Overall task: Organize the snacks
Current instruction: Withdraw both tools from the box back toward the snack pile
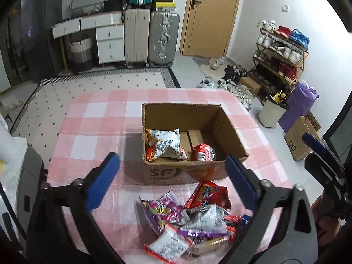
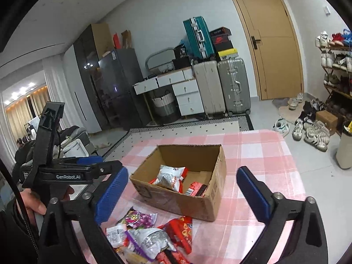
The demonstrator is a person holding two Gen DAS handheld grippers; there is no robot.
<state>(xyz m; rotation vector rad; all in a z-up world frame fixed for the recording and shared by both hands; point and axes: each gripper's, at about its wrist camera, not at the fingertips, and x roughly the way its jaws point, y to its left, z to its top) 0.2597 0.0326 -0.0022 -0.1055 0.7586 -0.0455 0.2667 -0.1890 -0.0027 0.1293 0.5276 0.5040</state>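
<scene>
An open cardboard box (image 1: 187,171) (image 2: 176,202) stands on the pink checked tablecloth (image 1: 99,118) (image 2: 259,151). Inside it lie a white-and-red snack bag (image 1: 165,144) (image 2: 170,177) and a small red packet (image 1: 203,153) (image 2: 197,189). A heap of loose snack packets (image 1: 193,222) (image 2: 151,235) lies on the cloth in front of the box. My left gripper (image 1: 173,176) hangs above the heap and the box's front wall, open, with nothing between its blue pads. My right gripper (image 2: 182,189) is also open and empty, over the box's near side.
Beyond the table are a patterned rug (image 1: 99,81), suitcases (image 1: 162,37), a white drawer unit (image 1: 107,41) and a wooden door (image 1: 211,15). A shoe rack (image 1: 283,55), loose shoes and a bin (image 1: 271,112) stand at the right. A hand (image 2: 33,202) holds the left gripper's handle.
</scene>
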